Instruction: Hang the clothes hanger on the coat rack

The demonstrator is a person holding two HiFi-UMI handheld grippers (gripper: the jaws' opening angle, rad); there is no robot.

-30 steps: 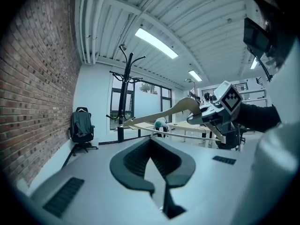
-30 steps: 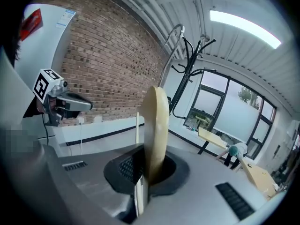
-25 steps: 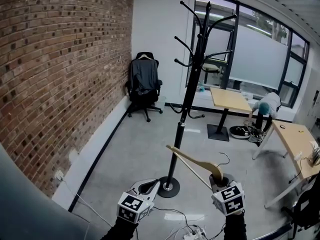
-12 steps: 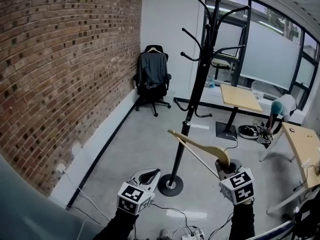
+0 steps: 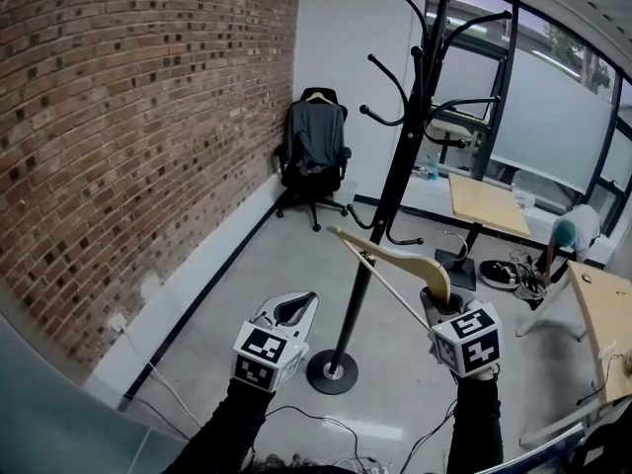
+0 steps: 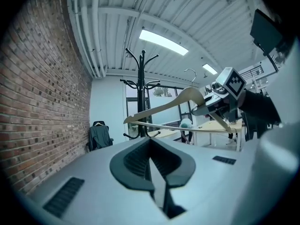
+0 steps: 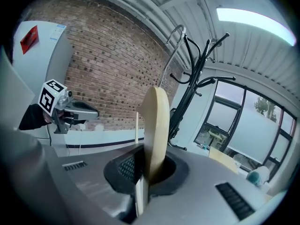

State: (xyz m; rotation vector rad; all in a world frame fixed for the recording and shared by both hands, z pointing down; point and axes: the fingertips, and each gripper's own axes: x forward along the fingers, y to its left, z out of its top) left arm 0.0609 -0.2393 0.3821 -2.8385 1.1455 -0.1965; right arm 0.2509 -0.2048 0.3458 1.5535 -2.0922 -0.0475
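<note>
A tall black coat rack (image 5: pixel 393 196) with curved hooks at the top stands on a round base (image 5: pixel 331 371) in the middle of the room. My right gripper (image 5: pixel 435 309) is shut on the thick end of a pale wooden clothes hanger (image 5: pixel 393 259). The hanger stretches up and left, crossing in front of the pole. In the right gripper view the hanger (image 7: pixel 155 125) stands upright between the jaws, its metal hook (image 7: pixel 171 46) above, with the rack (image 7: pixel 192 88) behind it. My left gripper (image 5: pixel 299 307) is shut and empty, left of the pole. It faces the hanger (image 6: pixel 164 108).
A brick wall (image 5: pixel 128 117) runs along the left. A black office chair (image 5: pixel 314 156) with a garment over it stands in the far corner. Wooden tables (image 5: pixel 486 205) and a bent-over person (image 5: pixel 573 235) are at the right. Cables (image 5: pixel 326 433) lie on the floor near my feet.
Both grippers have moved forward and upward, closer to the coat rack. The hanger now crosses the pole higher up, still in the right gripper.
</note>
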